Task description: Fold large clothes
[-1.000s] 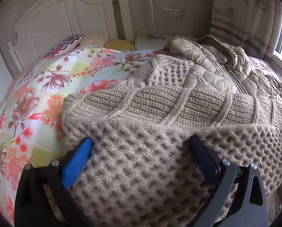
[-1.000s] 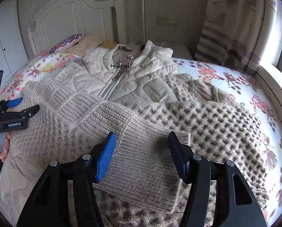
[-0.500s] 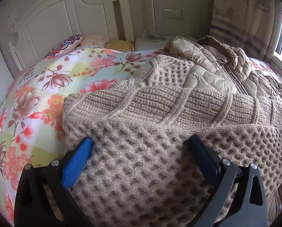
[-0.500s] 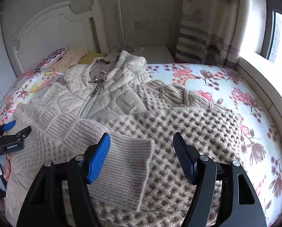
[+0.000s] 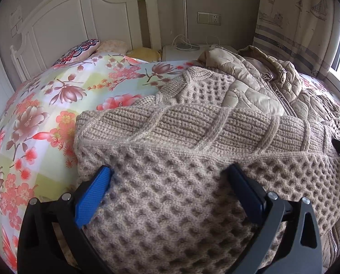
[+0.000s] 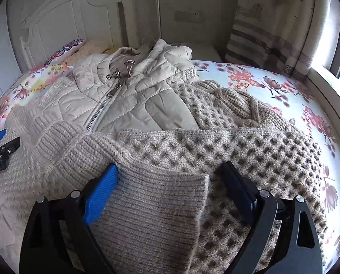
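beige waffle-knit sweater (image 5: 170, 205), floral pink bedsheet (image 5: 44, 118)

We see a beige waffle-knit sweater (image 6: 249, 150) spread across the bed, its ribbed cuff (image 6: 151, 207) folded over the body, with a quilted beige zip-up jacket (image 6: 133, 96) lying on its upper part.

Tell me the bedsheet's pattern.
Pink and red flowers on the pale bedsheet; clearest in the left wrist view.

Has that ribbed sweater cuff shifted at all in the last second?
Yes. The ribbed cuff now lies further left of the right gripper's opening jaws, nearer the jacket zipper.
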